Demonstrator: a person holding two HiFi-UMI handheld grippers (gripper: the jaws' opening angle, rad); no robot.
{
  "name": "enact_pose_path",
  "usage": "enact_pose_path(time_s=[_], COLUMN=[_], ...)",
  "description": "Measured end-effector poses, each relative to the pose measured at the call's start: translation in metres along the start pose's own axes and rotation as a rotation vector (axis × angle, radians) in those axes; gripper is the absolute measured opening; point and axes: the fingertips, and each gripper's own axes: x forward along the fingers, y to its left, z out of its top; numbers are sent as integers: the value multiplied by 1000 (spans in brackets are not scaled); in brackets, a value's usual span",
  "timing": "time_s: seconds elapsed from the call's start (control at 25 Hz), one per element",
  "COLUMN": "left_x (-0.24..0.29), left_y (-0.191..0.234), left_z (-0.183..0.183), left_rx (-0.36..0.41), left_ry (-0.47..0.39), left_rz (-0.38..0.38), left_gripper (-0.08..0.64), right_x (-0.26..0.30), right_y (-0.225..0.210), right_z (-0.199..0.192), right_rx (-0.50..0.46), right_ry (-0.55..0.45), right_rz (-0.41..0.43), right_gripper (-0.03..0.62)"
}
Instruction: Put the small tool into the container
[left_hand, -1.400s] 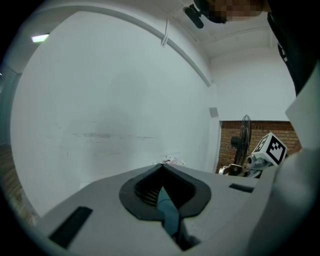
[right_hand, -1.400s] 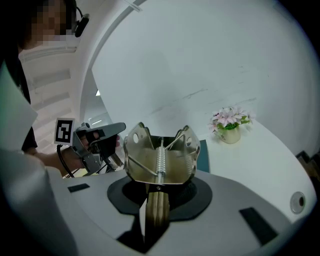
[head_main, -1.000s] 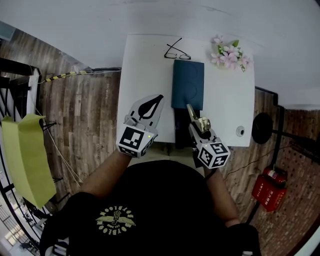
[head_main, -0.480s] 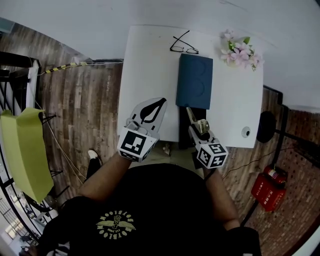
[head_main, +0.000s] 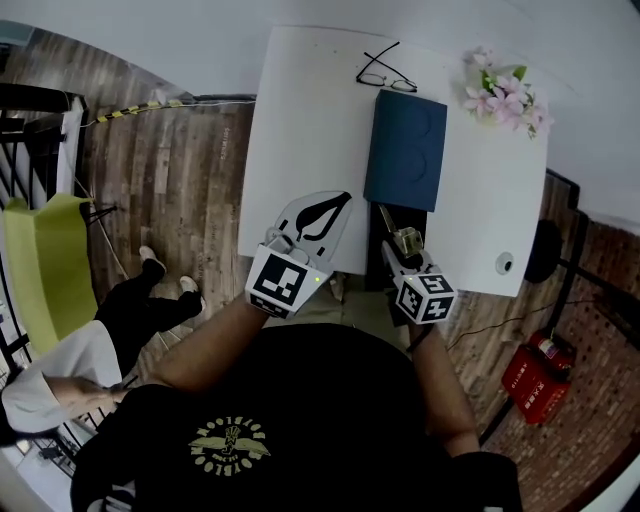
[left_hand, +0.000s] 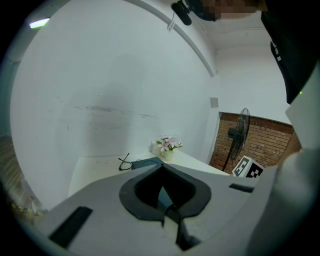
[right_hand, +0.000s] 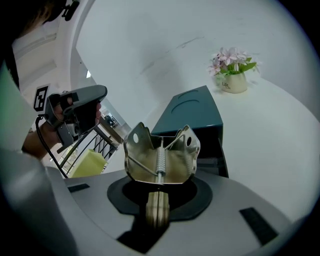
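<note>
- Glasses (head_main: 385, 75) and flowers (head_main: 505, 95) sit near the blue container's (head_main: 405, 150) far end
- Right gripper (right_hand: 157, 202) pinches the small tool (right_hand: 161, 160) (shiny metal), which hides part of the blue container
- Left gripper (left_hand: 167, 212) pressed together, empty

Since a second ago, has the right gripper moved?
No. The right gripper still holds its tool at the box's near edge; only the view shifted.

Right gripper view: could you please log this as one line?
right gripper: shut on silvery metal spring clip | left gripper: shut, empty | dark teal box: clip not inside
</note>
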Motion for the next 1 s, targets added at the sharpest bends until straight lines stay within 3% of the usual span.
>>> enact_pose_path(time_s=[0.32, 0.68, 0.88, 1.0], left_x=[9, 2, -7, -13], left_y=[-9, -19, -16, -14], left_z=[-13, 3, 14, 29], left_rx=[-53, -38, -27, -28], left_ry=[46, 21, -9, -44], left_rz=[-4, 5, 25, 44], left_gripper=[6, 6, 6, 6], right_x=[21, 29, 26, 18], right_y=[-14, -18, -9, -6], right_z=[-19, -38, -39, -42], right_rx=[10, 24, -53, -61], right_ry=[108, 211, 263, 289], right_rz=[-34, -40, -23, -13], right_gripper=[87, 91, 202, 218])
